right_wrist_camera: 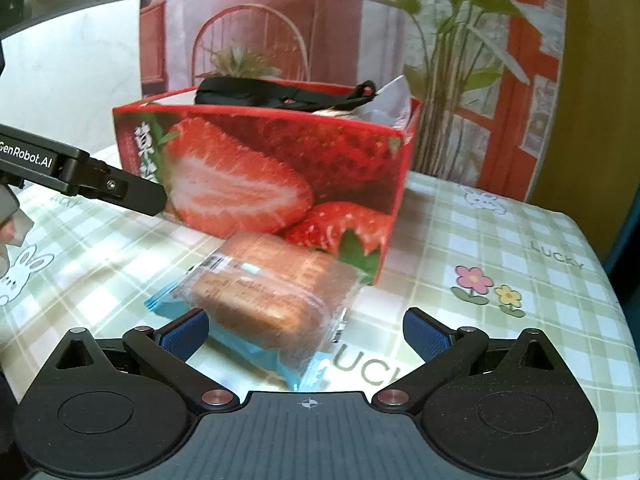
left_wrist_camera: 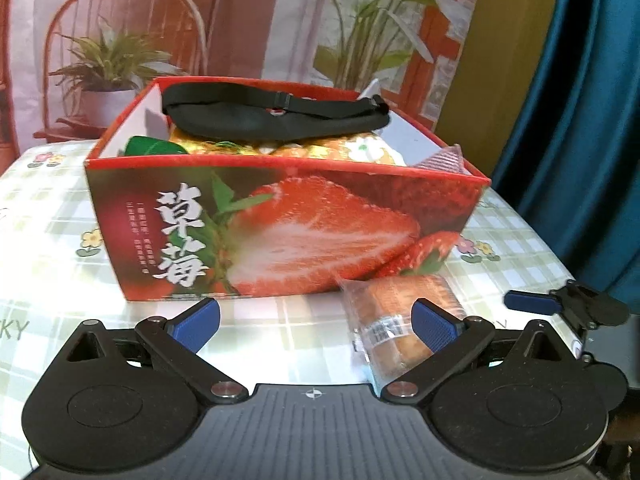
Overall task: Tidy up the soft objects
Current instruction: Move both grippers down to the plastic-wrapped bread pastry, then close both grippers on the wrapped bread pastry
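A red strawberry-printed box [left_wrist_camera: 280, 236] stands on the table, also in the right wrist view [right_wrist_camera: 280, 168]. A black strapped eye mask [left_wrist_camera: 276, 118] lies on top of yellow and white soft items inside it. A wrapped brown cake [right_wrist_camera: 272, 300] in clear and blue plastic lies on the table in front of the box, also in the left wrist view [left_wrist_camera: 396, 320]. My right gripper [right_wrist_camera: 306, 336] is open with the cake between its fingers, not clamped. My left gripper [left_wrist_camera: 316, 324] is open and empty, the cake beside its right finger.
The table wears a green checked cloth [right_wrist_camera: 500, 248] with flowers and rabbits. A printed backdrop of plants and a chair [left_wrist_camera: 240, 20] hangs behind. A blue curtain [left_wrist_camera: 580, 100] is at the right. The left gripper's body [right_wrist_camera: 80, 176] reaches in from the left.
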The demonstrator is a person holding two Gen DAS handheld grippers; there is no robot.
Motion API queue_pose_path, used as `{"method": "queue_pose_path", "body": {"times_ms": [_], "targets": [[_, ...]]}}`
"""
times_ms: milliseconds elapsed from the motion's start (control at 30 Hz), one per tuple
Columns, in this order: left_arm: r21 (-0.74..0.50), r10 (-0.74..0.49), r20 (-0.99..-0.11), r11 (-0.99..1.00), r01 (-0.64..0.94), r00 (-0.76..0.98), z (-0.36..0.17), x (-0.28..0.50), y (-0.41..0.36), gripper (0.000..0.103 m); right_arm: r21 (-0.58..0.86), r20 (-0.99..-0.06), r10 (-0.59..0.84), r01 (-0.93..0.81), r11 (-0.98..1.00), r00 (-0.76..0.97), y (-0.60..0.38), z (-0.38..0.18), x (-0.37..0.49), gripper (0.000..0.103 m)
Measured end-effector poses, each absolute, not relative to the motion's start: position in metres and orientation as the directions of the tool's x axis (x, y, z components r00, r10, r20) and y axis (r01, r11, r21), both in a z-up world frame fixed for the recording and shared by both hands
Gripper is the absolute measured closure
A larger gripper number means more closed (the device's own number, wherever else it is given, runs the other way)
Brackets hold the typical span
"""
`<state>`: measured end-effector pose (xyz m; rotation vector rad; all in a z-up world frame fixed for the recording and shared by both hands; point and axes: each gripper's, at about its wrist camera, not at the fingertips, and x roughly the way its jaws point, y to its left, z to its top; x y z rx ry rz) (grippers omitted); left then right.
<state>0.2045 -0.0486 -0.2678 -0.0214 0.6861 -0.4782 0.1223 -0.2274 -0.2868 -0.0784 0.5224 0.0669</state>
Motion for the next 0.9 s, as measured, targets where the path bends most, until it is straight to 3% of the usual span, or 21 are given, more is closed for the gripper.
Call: {"method": "queue_pose_path", "body": {"times_ms": [333,433,600,733,900], "targets": [[-0.256,-0.512,-0.624,0.848,0.464,0.59,-0.284,0.216,-0.058,0.011,-0.036,-0.535,0.098,-0.138,0.99,0.839,-0.227,-0.294,0.134,0.002],[-0.293,-0.539,-0.641,0.829,0.476,0.546,-0.292,0.231,-0.069,0.018,-0.031,-0.561,0.122,-0.168,0.985,0.819,-0.224,-0.297,0.144,0.009],[-0.339,-0.568,-0.662,0.809,0.48,0.49,-0.304,0.252,-0.086,0.019,0.003,-0.595,0.148,-0.182,0.983,0.79,-0.225,-0.3,0.16,0.018],[-0.35,-0.592,-0.665,0.786,0.51,0.455,-0.312,0.251,-0.093,0.037,0.036,-0.585,0.176,-0.192,0.981,0.791,-0.221,-0.3,0.162,0.027],[-0.356,-0.597,-0.659,0.784,0.509,0.458,-0.314,0.248,-0.089,0.042,0.007,-0.579,0.184,-0.221,0.975,0.794,-0.208,-0.296,0.16,0.035]]}}
